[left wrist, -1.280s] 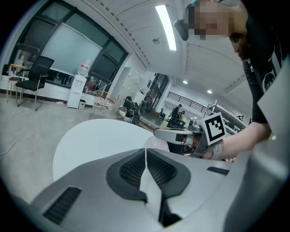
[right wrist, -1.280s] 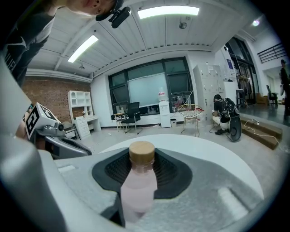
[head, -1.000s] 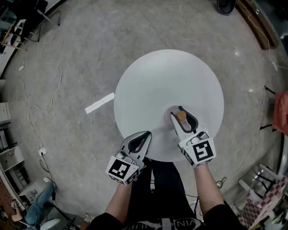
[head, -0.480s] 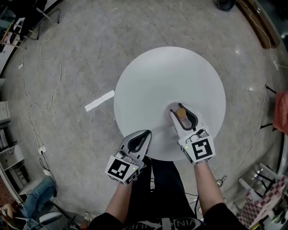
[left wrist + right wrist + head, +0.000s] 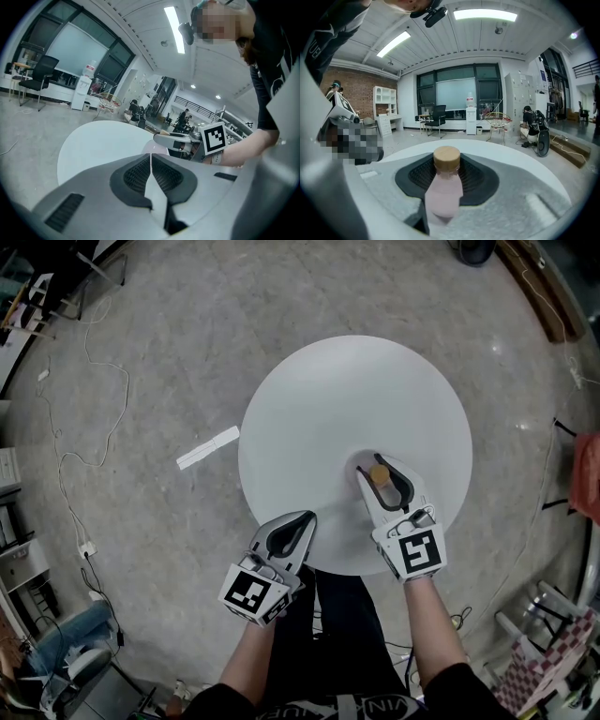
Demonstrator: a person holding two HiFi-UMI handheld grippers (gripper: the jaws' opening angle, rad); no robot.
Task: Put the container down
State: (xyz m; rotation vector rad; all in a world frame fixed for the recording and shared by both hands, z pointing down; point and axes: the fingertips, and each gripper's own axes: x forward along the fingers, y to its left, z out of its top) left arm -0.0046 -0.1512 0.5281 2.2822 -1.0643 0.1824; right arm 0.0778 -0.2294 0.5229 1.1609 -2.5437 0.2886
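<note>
A small pink bottle (image 5: 443, 189) with a tan round cap (image 5: 379, 475) stands upright between the jaws of my right gripper (image 5: 382, 470), which is shut on its sides. It is over the near right part of the round white table (image 5: 347, 399); whether its base touches the top I cannot tell. The left gripper view shows the bottle (image 5: 154, 148) under the right gripper (image 5: 180, 139). My left gripper (image 5: 293, 529) hovers at the table's near edge, its pads (image 5: 140, 171) pressed together with nothing between them.
The table stands on a grey stone floor. A white strip (image 5: 208, 449) lies on the floor left of the table, and cables (image 5: 94, 409) run further left. A red object (image 5: 589, 474) sits at the right edge. The person's legs are under the near rim.
</note>
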